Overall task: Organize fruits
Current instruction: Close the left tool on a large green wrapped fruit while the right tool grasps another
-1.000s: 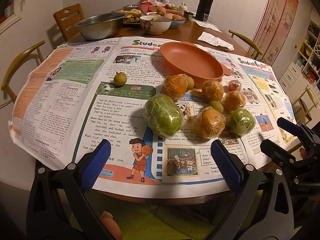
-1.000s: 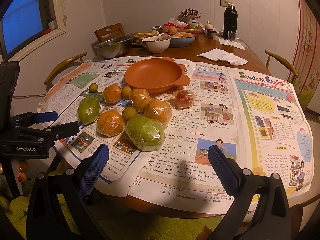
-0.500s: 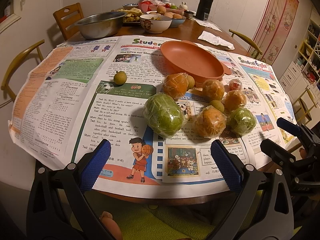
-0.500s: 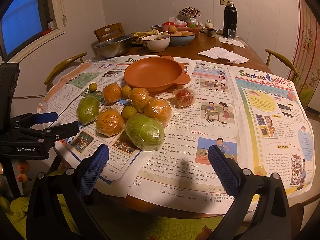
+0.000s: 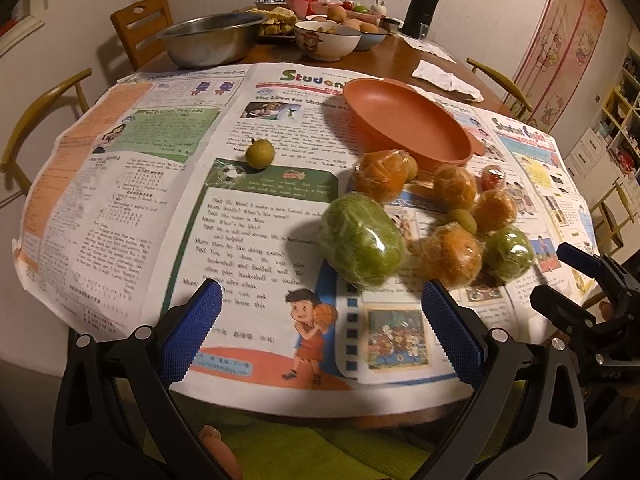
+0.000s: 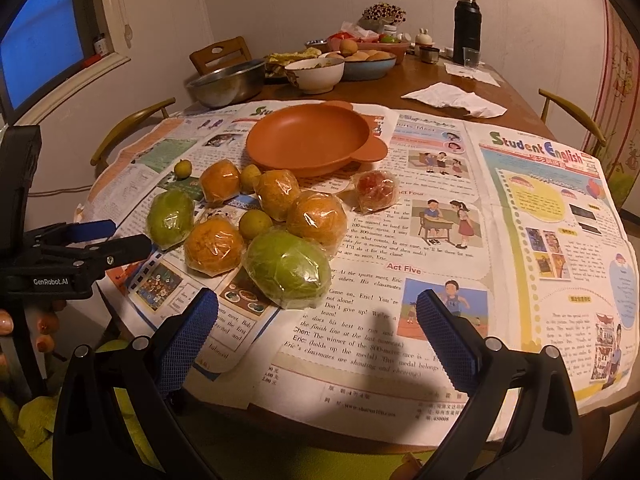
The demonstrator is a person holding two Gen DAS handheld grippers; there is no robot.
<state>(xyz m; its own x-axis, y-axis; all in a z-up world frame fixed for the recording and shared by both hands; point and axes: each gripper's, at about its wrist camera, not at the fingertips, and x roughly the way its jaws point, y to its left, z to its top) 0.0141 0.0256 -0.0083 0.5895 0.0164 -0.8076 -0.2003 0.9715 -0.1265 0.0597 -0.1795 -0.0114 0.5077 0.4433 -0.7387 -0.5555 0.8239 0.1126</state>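
Several plastic-wrapped fruits lie clustered on newspaper in front of an empty orange plate [image 6: 308, 140], also in the left wrist view [image 5: 408, 120]. A large green fruit [image 5: 362, 240] lies just beyond my left gripper [image 5: 320, 332], which is open and empty at the table's near edge. Another green fruit [image 6: 288, 266] lies just beyond my right gripper [image 6: 316, 336], also open and empty. Wrapped oranges [image 6: 214, 244], a small wrapped red fruit [image 6: 376, 190] and small bare yellow-green fruits [image 5: 260, 153] lie around them.
Newspaper [image 6: 520, 220] covers the near half of the round wooden table. At the far end stand a steel bowl [image 6: 228, 84], food bowls [image 6: 316, 74], a black thermos [image 6: 466, 28] and crumpled napkins [image 6: 456, 100]. Wooden chairs [image 5: 140, 28] surround the table.
My left gripper has moved slightly, so the fruits sit a little further right in its view. The right gripper has barely moved. Both stay open.
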